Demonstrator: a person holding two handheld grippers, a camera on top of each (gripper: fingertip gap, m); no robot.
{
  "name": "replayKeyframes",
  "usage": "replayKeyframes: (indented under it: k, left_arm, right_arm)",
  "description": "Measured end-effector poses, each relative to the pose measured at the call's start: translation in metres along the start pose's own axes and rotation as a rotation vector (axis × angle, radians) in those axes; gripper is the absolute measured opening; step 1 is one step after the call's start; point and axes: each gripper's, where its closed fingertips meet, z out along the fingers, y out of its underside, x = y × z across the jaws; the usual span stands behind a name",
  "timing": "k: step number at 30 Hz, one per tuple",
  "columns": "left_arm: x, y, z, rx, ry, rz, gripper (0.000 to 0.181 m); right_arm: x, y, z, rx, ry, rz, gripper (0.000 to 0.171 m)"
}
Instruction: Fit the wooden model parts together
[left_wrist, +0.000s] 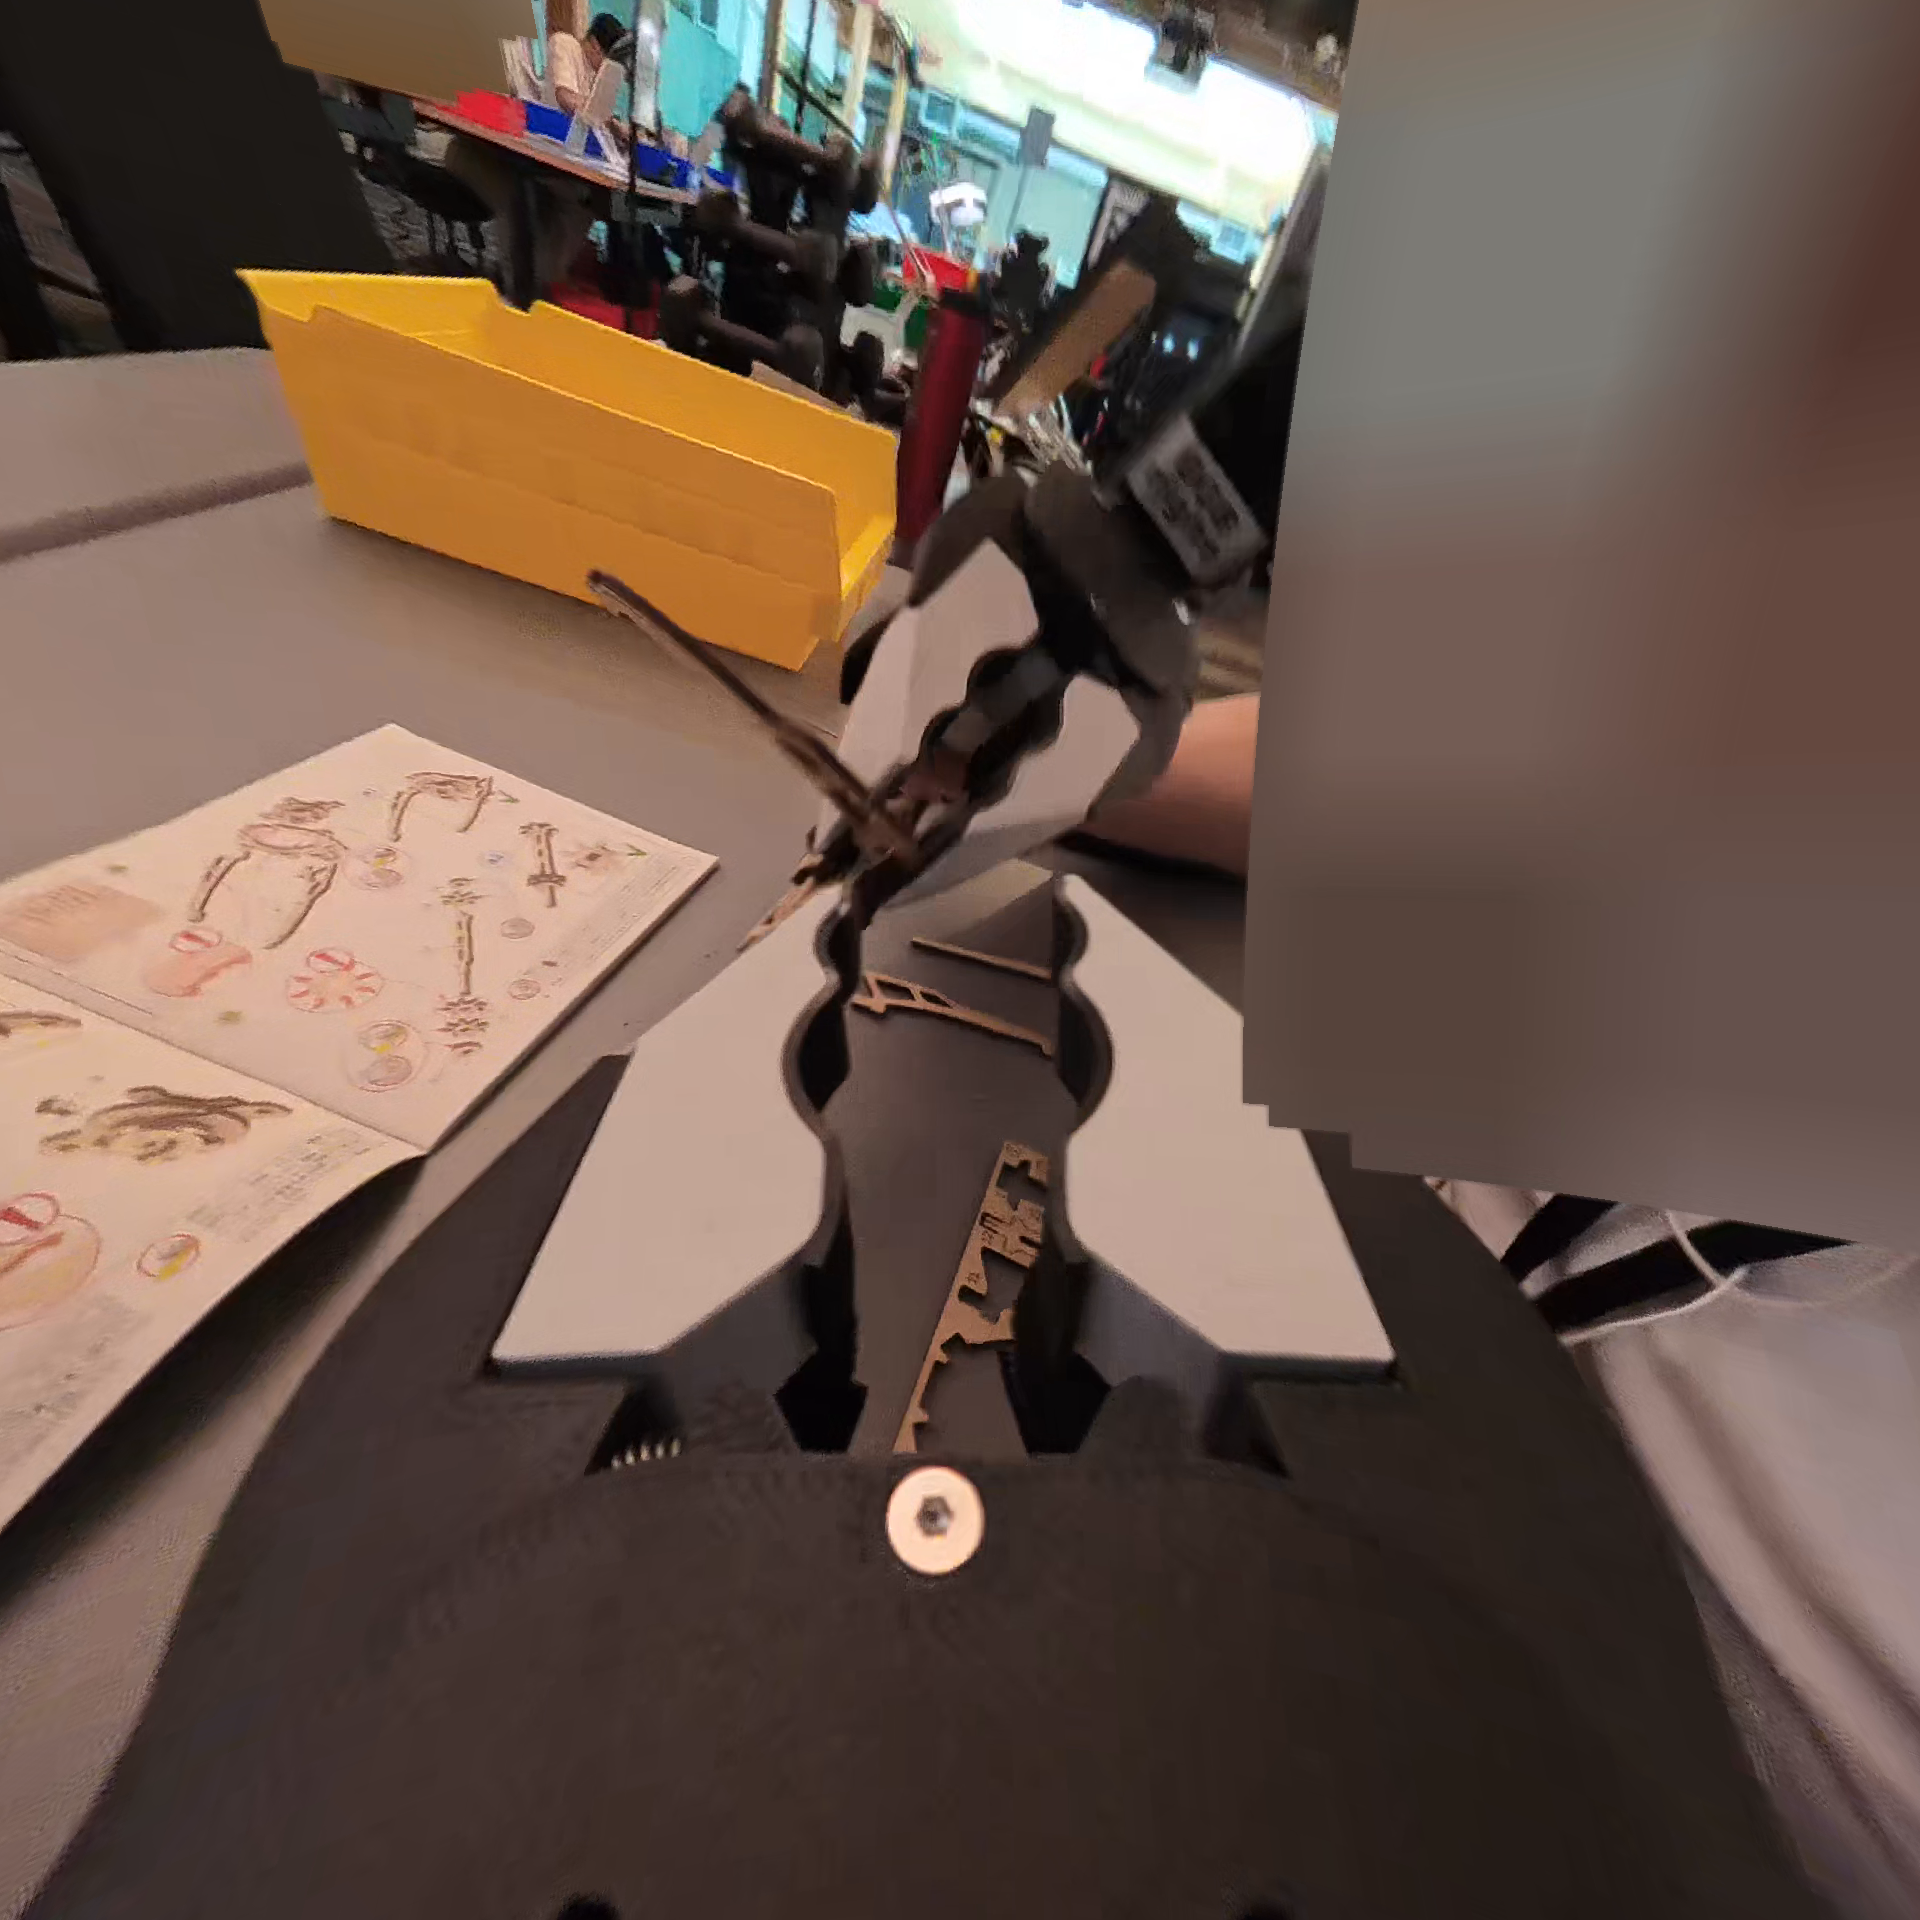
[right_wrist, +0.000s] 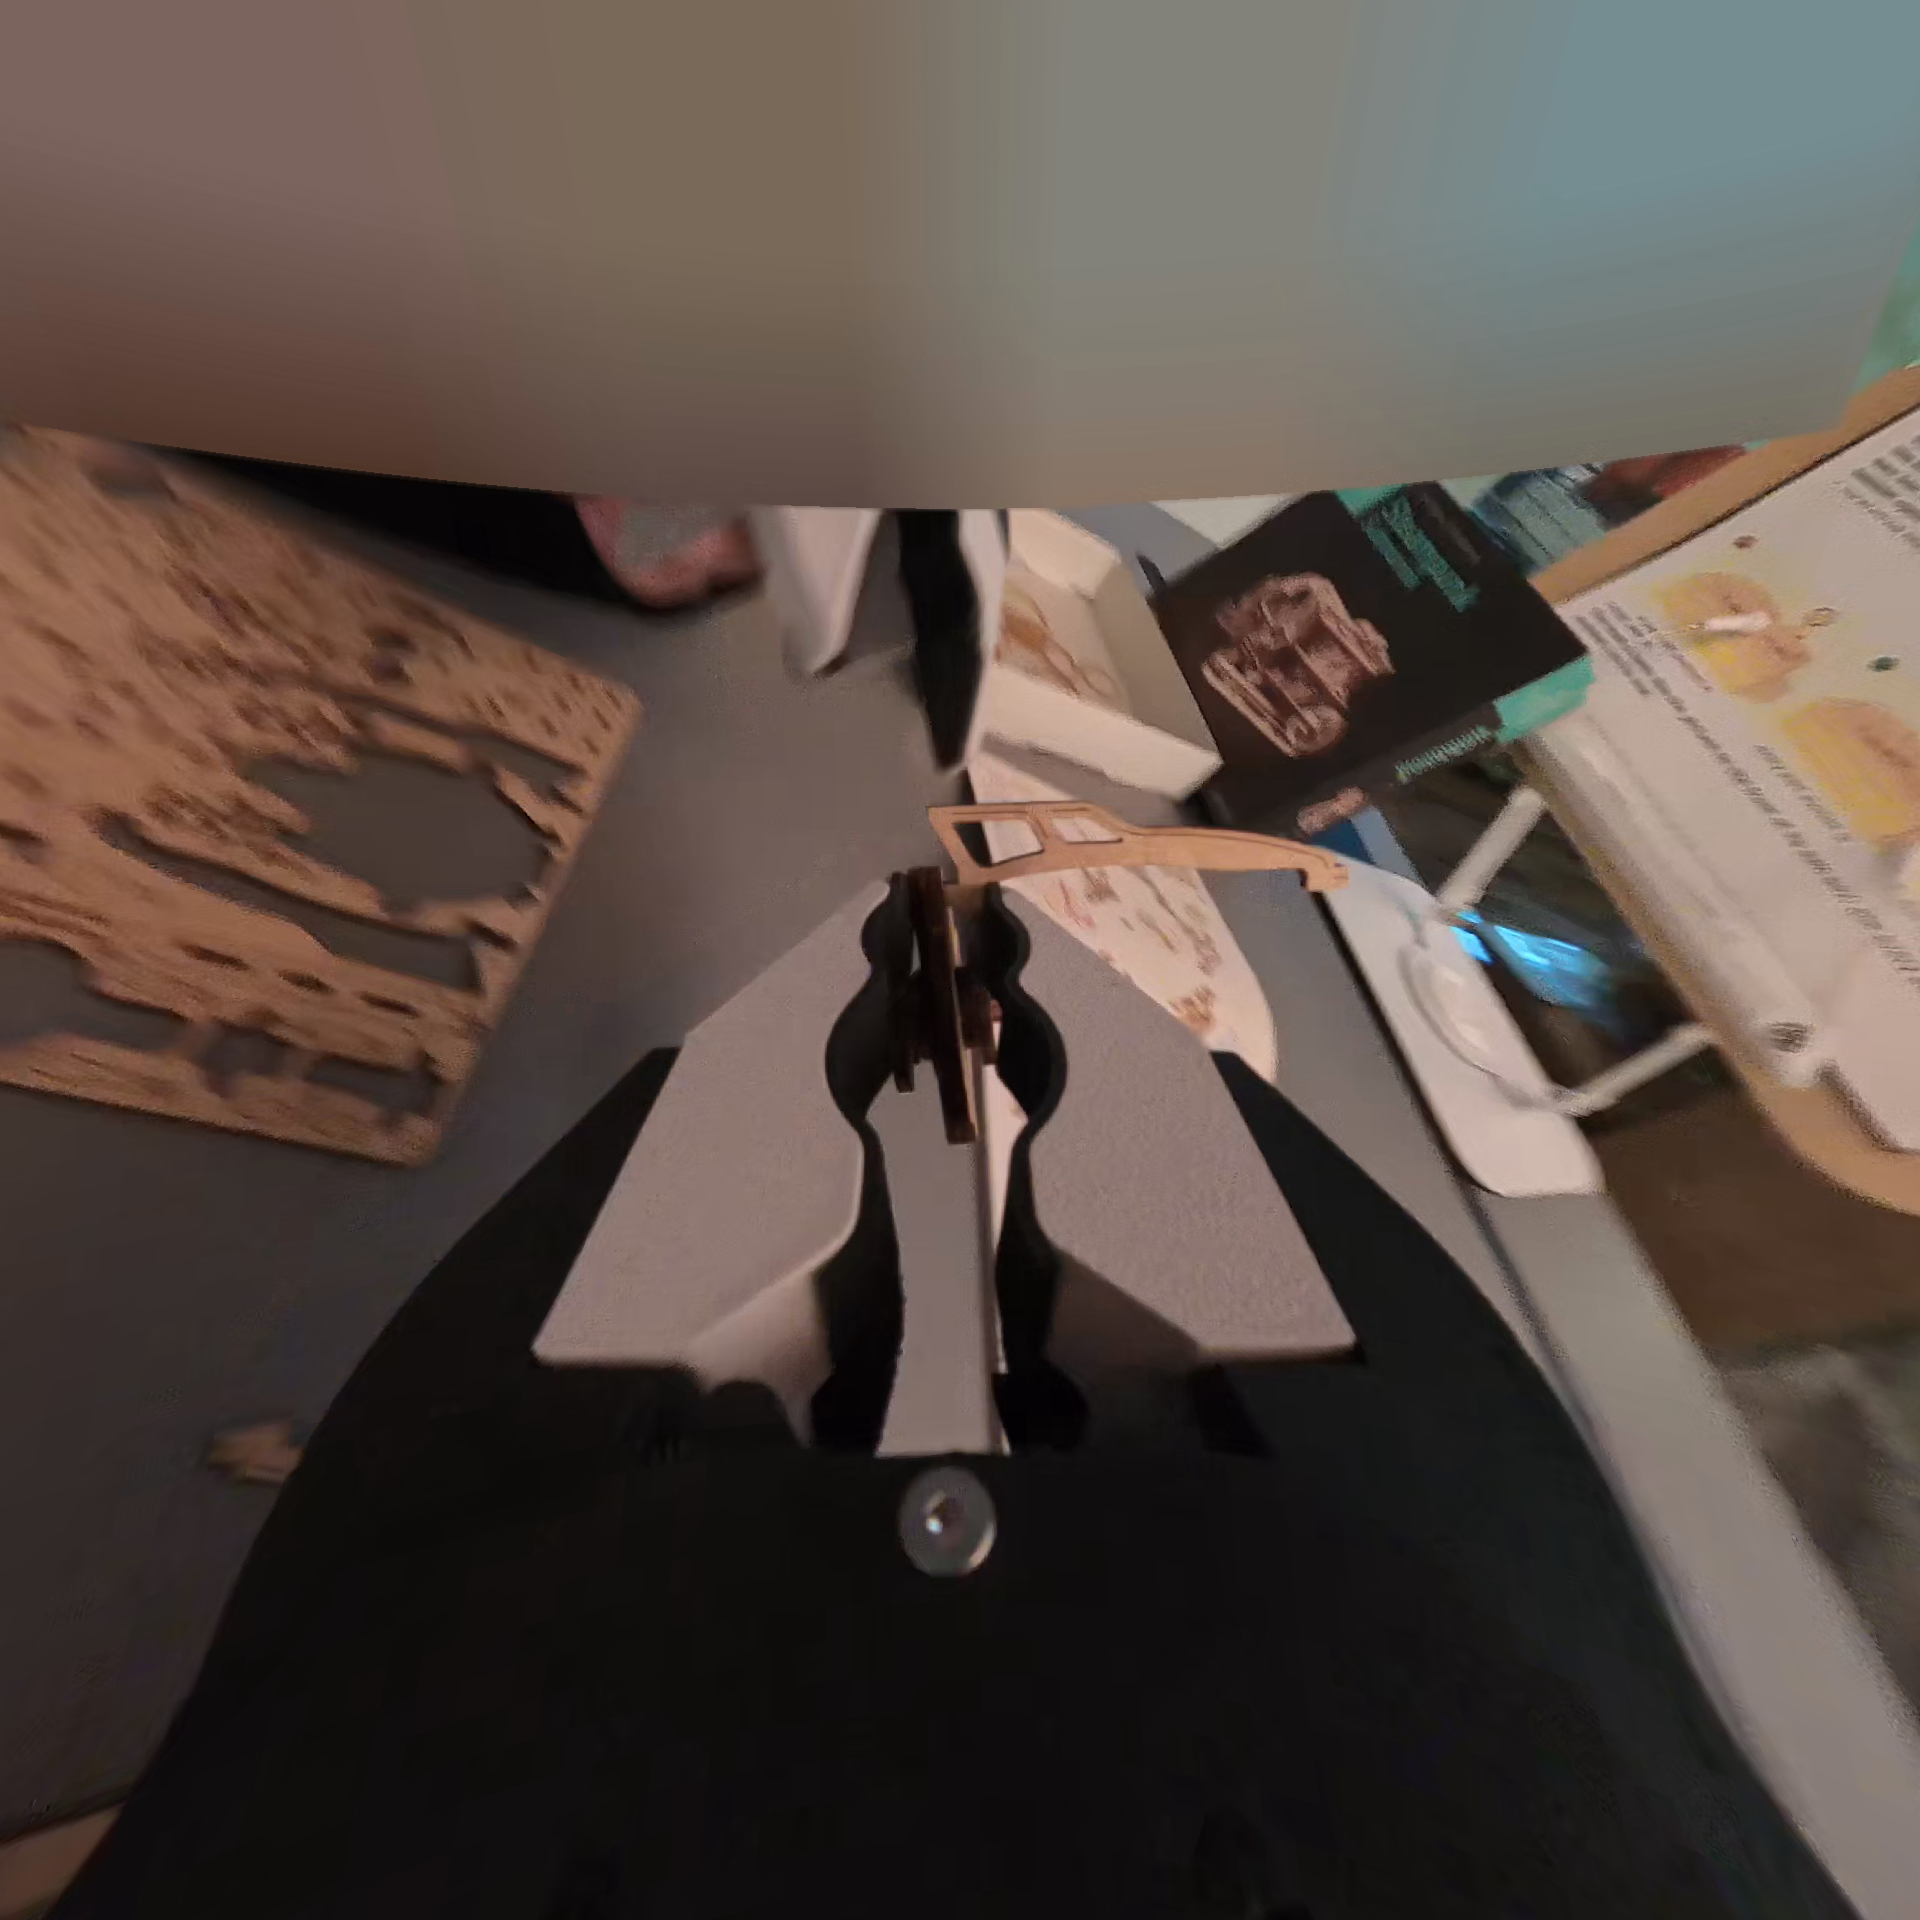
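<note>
While a cluttered workshop blurred behind it, the grey table (left_wrist: 187, 644) carried an open instruction booklet (left_wrist: 312, 997) at left and a yellow bin (left_wrist: 582, 457) at upper left, its contents hidden. The left gripper (left_wrist: 951, 914) stood wide apart, empty, over loose wooden strips (left_wrist: 956, 1003). The right gripper (right_wrist: 940, 899) was clamped on the wooden model piece (right_wrist: 1132, 842), whose long arm ran toward the right of the frame. A punched-out wooden sheet (right_wrist: 260, 769) lay at left
</note>
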Motion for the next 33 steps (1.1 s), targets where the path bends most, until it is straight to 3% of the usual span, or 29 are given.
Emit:
replayKeyframes:
  k: [3, 7, 9, 10, 15, 21, 24, 29, 33]
  left_arm:
    - [-0.022, 0.001, 0.000, -0.006, -0.104, -0.059, 0.033]
    - [-0.048, 0.033, 0.005, -0.183, -0.235, -0.072, 0.033]
    - [-0.052, 0.048, 0.005, -0.251, -0.245, -0.085, 0.013]
    - [-0.052, 0.052, 0.005, -0.272, -0.235, -0.092, 0.011]
    - [-0.046, 0.061, -0.001, -0.317, -0.154, -0.065, 0.002]
    - [-0.044, 0.073, 0.001, -0.390, -0.127, 0.068, 0.000]
    - [-0.045, 0.079, 0.004, -0.418, -0.133, 0.146, 0.000]
    - [-0.045, 0.081, 0.001, -0.420, -0.117, 0.111, 0.001]
    - [-0.046, 0.081, -0.004, -0.433, -0.125, 0.111, 0.012]
  right_arm:
    - [-0.009, 0.020, 0.016, -0.140, 0.041, -0.207, 0.011]
    - [-0.026, 0.030, 0.032, -0.225, 0.047, -0.402, 0.011]
    - [-0.031, 0.038, 0.038, -0.275, 0.040, -0.412, 0.012]
    - [-0.034, 0.041, 0.041, -0.289, 0.021, -0.403, 0.012]
    - [-0.051, 0.038, 0.039, -0.218, -0.167, -0.112, 0.025]
    - [-0.044, 0.026, 0.029, -0.111, -0.326, 0.296, 0.013]
    - [-0.046, 0.042, 0.033, -0.187, -0.342, 0.308, 0.008]
    - [-0.053, 0.046, 0.040, -0.222, -0.367, 0.308, 0.006]
    - [-0.055, 0.049, 0.043, -0.257, -0.386, 0.302, 0.006]
